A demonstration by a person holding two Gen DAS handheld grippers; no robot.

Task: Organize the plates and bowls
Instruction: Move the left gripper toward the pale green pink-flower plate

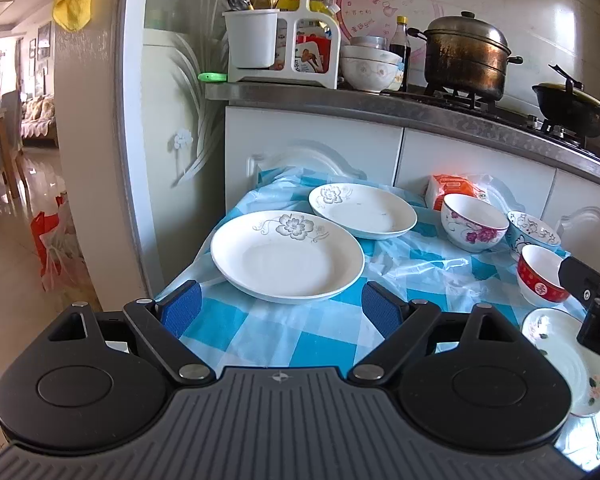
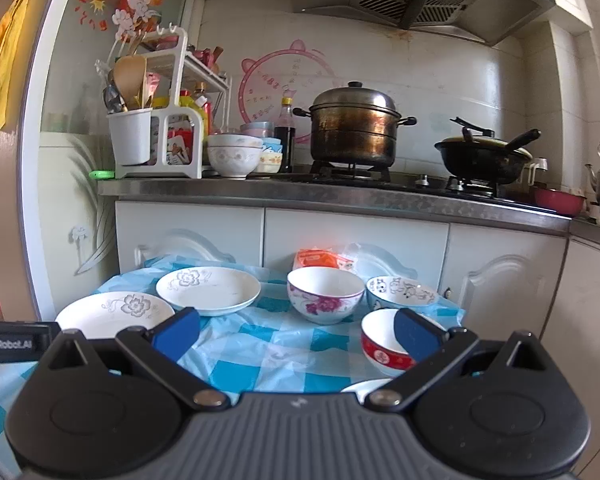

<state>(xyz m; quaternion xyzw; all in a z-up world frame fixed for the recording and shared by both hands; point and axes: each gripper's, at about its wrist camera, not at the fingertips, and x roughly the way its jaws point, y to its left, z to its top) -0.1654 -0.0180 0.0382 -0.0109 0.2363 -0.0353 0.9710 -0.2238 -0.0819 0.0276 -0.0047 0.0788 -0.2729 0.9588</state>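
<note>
Two tongs (image 1: 280, 306) (image 2: 296, 330) gaping, plates (image 1: 287, 255) near edge

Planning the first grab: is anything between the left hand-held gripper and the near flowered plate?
Nothing visible. The left hand-held gripper is open, and only bare checked tablecloth separates it from the near flowered plate.

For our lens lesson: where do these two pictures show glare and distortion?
Left wrist view: the doorway is washed out, the floor gleams and the counter bows. Right wrist view: the cloth shines and the fridge edge curves.
</note>
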